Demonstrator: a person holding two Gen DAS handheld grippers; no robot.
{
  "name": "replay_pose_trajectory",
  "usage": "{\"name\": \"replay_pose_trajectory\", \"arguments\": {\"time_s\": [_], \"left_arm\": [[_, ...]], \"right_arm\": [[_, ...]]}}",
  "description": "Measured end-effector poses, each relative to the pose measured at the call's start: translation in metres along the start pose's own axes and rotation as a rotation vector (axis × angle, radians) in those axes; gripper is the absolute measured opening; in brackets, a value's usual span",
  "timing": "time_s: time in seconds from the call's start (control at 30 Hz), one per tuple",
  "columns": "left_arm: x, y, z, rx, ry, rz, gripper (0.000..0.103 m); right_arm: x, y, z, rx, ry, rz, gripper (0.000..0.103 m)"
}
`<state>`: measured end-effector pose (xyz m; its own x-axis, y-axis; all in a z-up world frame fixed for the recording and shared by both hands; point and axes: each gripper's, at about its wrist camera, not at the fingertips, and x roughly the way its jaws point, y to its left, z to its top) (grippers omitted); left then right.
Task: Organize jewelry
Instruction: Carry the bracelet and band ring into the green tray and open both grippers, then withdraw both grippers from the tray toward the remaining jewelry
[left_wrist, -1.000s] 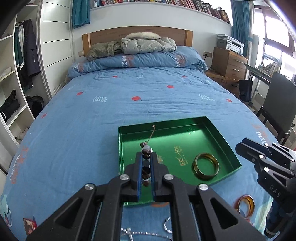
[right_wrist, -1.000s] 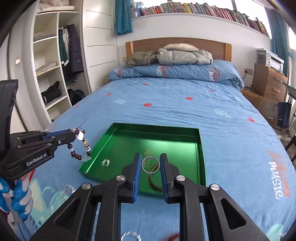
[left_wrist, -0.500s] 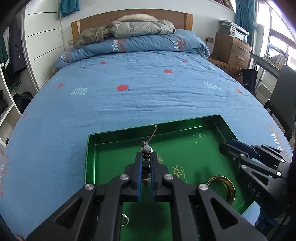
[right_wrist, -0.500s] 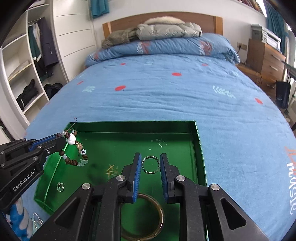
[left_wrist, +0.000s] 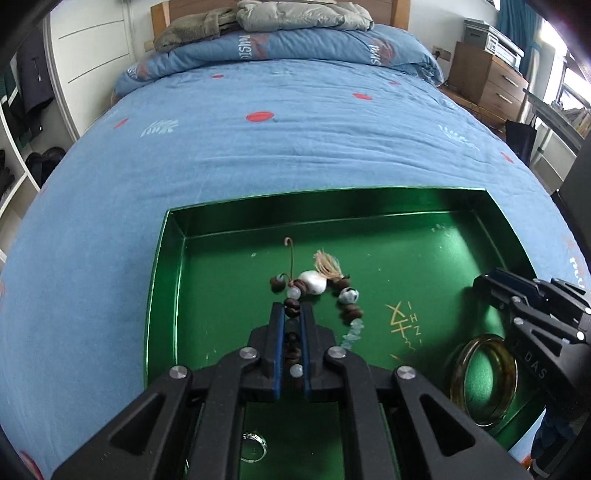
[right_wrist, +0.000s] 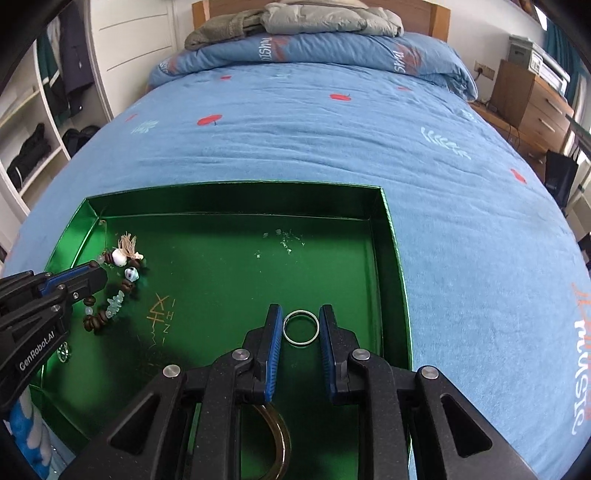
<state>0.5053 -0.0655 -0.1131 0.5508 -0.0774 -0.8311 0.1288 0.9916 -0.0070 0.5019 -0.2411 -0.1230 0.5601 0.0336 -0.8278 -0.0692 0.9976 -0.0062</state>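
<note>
A green tray (left_wrist: 162, 258) lies on the blue bed; it also shows in the right wrist view (right_wrist: 391, 236). My left gripper (left_wrist: 291, 314) is shut on a beaded bracelet (left_wrist: 314, 282) with brown beads and a white stone, low inside the tray; the bracelet's far part seems to rest on the tray floor (right_wrist: 122, 273). My right gripper (right_wrist: 301, 321) holds a thin silver ring (right_wrist: 301, 328) between its pads over the tray's right side. The left gripper shows at the left of the right wrist view (right_wrist: 74, 280).
An amber bangle (left_wrist: 480, 380) lies in the tray near the right gripper (left_wrist: 517, 306), and a small silver ring (left_wrist: 255, 446) lies in the tray under my left gripper. Pillows and jackets lie at the bed's head (left_wrist: 295, 22). A wooden dresser (right_wrist: 532, 99) stands right.
Both grippers have moved forward and down into the tray. The bracelet has dropped from hanging to spreading out on the tray floor. The right gripper still holds the silver ring.
</note>
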Motion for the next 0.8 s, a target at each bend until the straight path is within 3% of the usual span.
{"name": "replay_pose_trajectory", "arguments": {"time_s": [0.23,0.37,0.6,0.8], "left_arm": [[0.005,0.002,-0.001,0.001,0.049,0.006,0.009],[0.0,0.007,-0.002,-0.001,0.043,-0.017,0.01],[-0.062,0.019,0.001,-0.012,-0.103,-0.02,0.01],[-0.129,0.025,-0.003,0.017,-0.174,-0.03,0.01]], "right_arm": [[0.0,0.006,-0.001,-0.034,-0.007,-0.035,0.02],[-0.002,0.002,0.002,-0.02,0.007,-0.033,0.036],[-0.053,-0.001,0.001,-0.001,-0.079,0.008,0.037],[-0.122,-0.01,-0.006,0.042,-0.185,0.05,0.041]]}}
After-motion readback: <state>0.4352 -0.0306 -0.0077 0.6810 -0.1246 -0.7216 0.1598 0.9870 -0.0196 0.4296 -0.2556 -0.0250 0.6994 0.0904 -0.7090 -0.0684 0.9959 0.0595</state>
